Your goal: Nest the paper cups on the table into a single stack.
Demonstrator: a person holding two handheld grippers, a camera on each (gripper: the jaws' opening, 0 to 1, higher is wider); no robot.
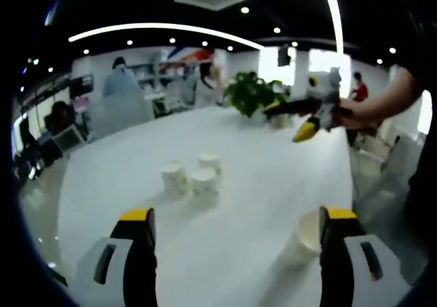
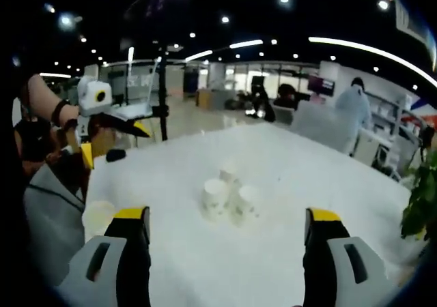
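Cups (image 1: 193, 177) stand in a cluster of three on the white table (image 1: 259, 184), upside down as far as the blur allows, touching or nearly touching one another; the same cluster (image 2: 229, 196) shows in the right gripper view. A fourth cup (image 1: 305, 237) stands apart from the cluster, mouth up, just beside the right jaw of the left gripper (image 1: 235, 235); the pale shape (image 2: 97, 216) by the left jaw in the right gripper view may be this cup.

Left gripper: jaws spread wide, holding nothing, short of the cluster. Right gripper (image 2: 229, 235): jaws likewise spread and empty, facing the cluster from the other side; it also appears raised above the table beyond the cluster (image 1: 311, 116), held by a hand (image 1: 355, 110).

Step in hand, as judged: the approach, with no cup yet nested. The next move calls for one gripper to close on a single cup without knocking its neighbours, then to lower it onto another cup facing the same way; the lone upright cup would need turning or a separate start.

Surroundings: a potted plant (image 1: 252, 92) stands on the table beyond the cluster, well apart from it. People and desks lie behind. Nothing stands between either gripper and the cluster.
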